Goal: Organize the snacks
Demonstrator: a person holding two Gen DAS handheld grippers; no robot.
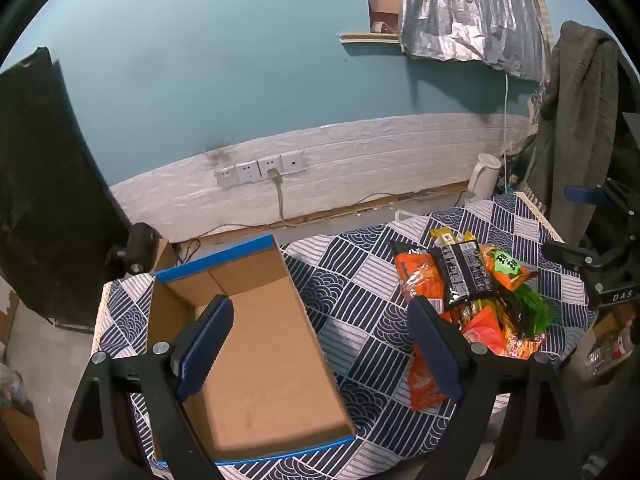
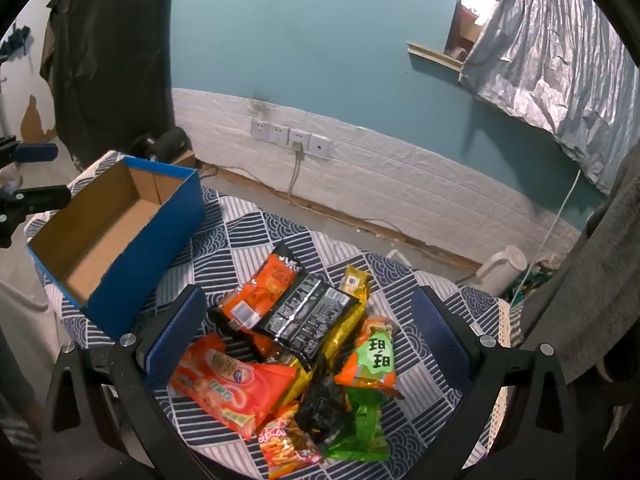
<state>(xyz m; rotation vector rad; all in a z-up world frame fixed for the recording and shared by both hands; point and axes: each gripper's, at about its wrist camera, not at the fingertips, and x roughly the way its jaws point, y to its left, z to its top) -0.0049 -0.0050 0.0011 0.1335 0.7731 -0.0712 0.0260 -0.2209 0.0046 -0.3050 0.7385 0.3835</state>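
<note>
An open blue cardboard box (image 1: 260, 320) with a bare brown inside sits on the left of the patterned tablecloth; it also shows in the right wrist view (image 2: 120, 236). A pile of snack packets (image 2: 296, 344) lies to its right: orange, black, yellow and green bags; the pile also shows in the left wrist view (image 1: 472, 296). My left gripper (image 1: 320, 340) is open and empty, hovering over the box's right wall. My right gripper (image 2: 308, 332) is open and empty, above the pile with a finger on either side.
A navy and white patterned cloth (image 2: 248, 236) covers the table. A white kettle (image 2: 500, 272) stands by the wall at the far right. Wall sockets (image 1: 260, 172) with a cable sit behind. A grey garment (image 1: 576, 120) hangs at the right.
</note>
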